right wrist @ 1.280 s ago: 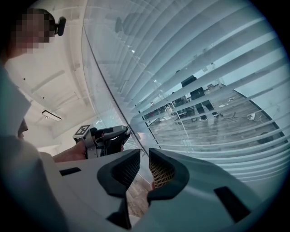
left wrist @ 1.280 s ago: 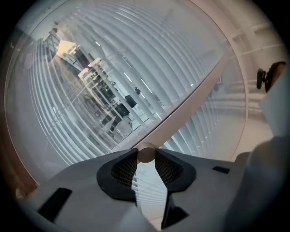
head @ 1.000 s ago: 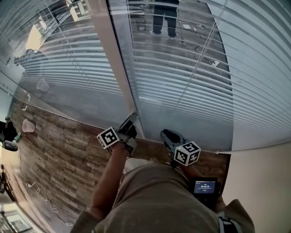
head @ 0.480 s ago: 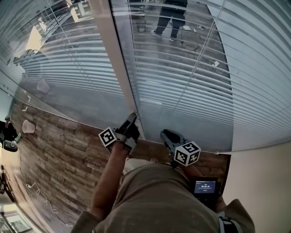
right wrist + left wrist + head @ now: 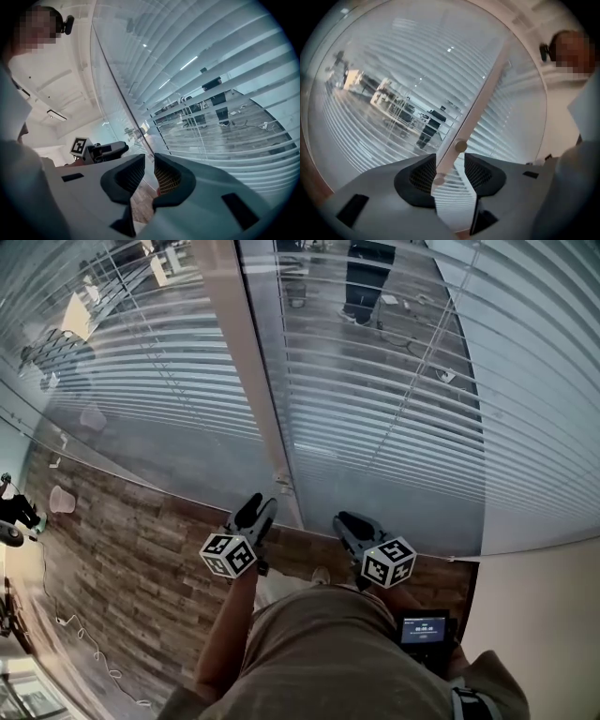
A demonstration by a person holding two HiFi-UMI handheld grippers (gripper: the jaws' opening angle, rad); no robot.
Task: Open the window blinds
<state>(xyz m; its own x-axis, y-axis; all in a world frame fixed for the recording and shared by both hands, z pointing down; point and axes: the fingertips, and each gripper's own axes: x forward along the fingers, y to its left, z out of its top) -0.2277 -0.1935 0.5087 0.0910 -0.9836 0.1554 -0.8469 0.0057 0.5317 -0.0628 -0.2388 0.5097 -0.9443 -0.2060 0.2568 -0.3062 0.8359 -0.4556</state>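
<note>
Head view downward, gripper views facing blinds (image 5: 375,399)

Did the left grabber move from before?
Yes. The left gripper drew back from the white window post, toward the person; its jaws just opened, gripping nothing.

No word, brand or number is showing clearly enough to be read. The left cube (image 5: 228,555), sitting at the back of the left gripper (image 5: 255,507), is showing square black-and-white markers, which are coded patterns and not letters. The right cube (image 5: 387,562), behind the right gripper (image 5: 345,519), is showing the same kind of pattern. Just behind the right gripper, at the person's waist, a small dark screen (image 5: 423,629) is displaying a line of light characters, too small to make out.
</note>
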